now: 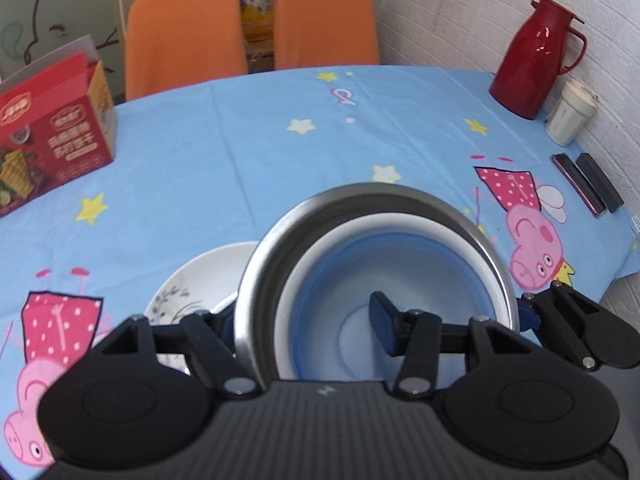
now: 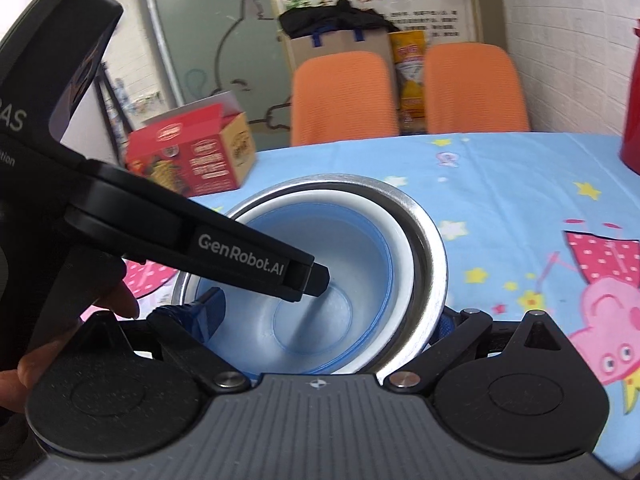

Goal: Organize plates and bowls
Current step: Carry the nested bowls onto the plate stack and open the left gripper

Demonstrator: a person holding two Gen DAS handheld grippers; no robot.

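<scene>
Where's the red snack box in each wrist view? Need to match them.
Left wrist: red snack box at the far left edge, upper-middle height, standing on the blue tablecloth with its flap open.
Right wrist: red snack box left of centre, upper-middle, beyond the steel bowl.
Shared landmark: the two orange chairs behind the table, to the right of the box in both views.

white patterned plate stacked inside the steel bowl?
No: in the left wrist view the white patterned plate lies on the tablecloth, beside and partly under the steel bowl.
</scene>
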